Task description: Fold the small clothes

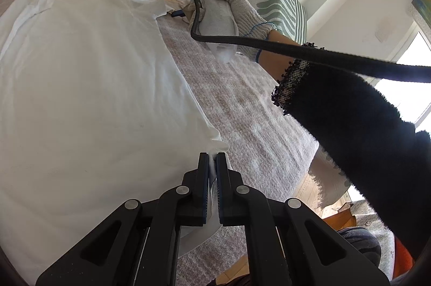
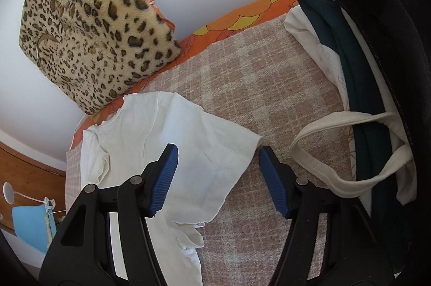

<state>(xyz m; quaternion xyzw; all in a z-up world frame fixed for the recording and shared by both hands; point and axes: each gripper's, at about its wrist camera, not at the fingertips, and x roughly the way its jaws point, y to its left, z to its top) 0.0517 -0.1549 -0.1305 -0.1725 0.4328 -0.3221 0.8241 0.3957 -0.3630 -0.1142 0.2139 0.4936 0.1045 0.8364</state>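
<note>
Left gripper (image 1: 212,159): black jaws pinched nearly together on a thin fold of the white shirt (image 1: 89,86), at the hem corner, cloth visible squeezed between the ribbed pads. Shirt is smooth, lightweight cotton-like knit, spread mostly flat with soft creases, filling the left wrist view from 7 to 11 o'clock; it lies on a nubby pink-and-cream woven checked blanket (image 1: 242,102). Right gripper (image 2: 218,170): jaws apart about halfway, blue ribbed pads on black linkage arms, nothing pinched; the shirt's sleeve end (image 2: 231,151) sits in the gap, left pad over the cloth, right pad just beside the hemmed sleeve edge over the blanket. Can't tell if either pad touches fabric. In the left wrist view the right gripper shows at 12 o'clock, held by a hand in a knitted cream work glove (image 1: 237,13), fuzzy black sleeve (image 1: 350,119) with beaded cuff running toward 4 o'clock, a black braided cable (image 1: 296,50) looping off the tool. Leopard-print plush cushion (image 2: 91,32), boxy and furry, at 10 o'clock in the right wrist view, against a plain white wall. Orange floral sheet (image 2: 242,16) edges the blanket at 12 to 1. At 3 o'clock: cream canvas tote strap (image 2: 323,129) looped, dark teal and black folded fabrics stacked beside it. Green-striped cushion (image 1: 280,5) at 1 o'clock in the left wrist view.
</note>
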